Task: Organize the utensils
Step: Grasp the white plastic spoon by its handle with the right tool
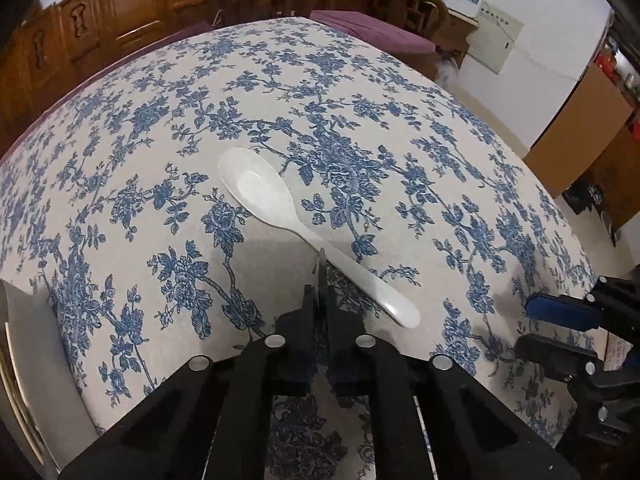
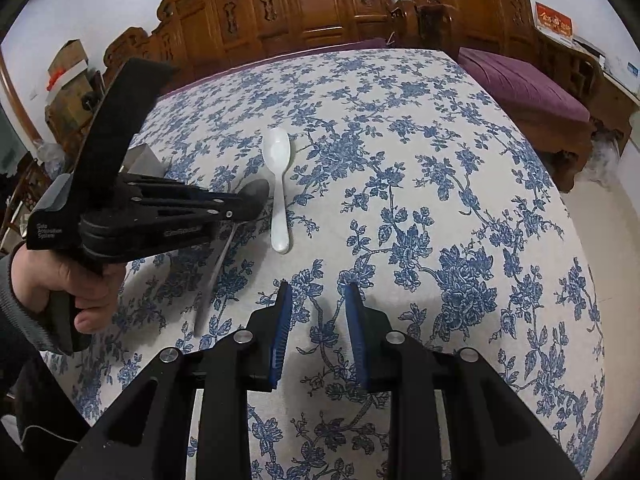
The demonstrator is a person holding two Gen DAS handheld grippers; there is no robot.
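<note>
A white ceramic spoon [image 1: 296, 216] lies on the blue-flowered tablecloth, bowl away from me; it also shows in the right wrist view [image 2: 278, 184]. My left gripper [image 1: 320, 276] is shut on a metal spoon [image 2: 218, 268], whose thin edge pokes up between the fingers just beside the white spoon's handle. In the right wrist view the metal spoon's bowl sits in the left gripper [image 2: 250, 204] and its handle hangs down toward the cloth. My right gripper [image 2: 316, 300] is open and empty above the cloth, nearer than the white spoon; its fingers [image 1: 560, 312] show at the right in the left wrist view.
A grey metal container [image 1: 36, 364] stands at the table's left edge, also partly seen behind the left gripper [image 2: 146, 164]. Carved wooden furniture [image 2: 320, 4] and a purple-cushioned bench [image 2: 528, 88] stand beyond the table. Cardboard boxes [image 1: 580, 132] stand to the right.
</note>
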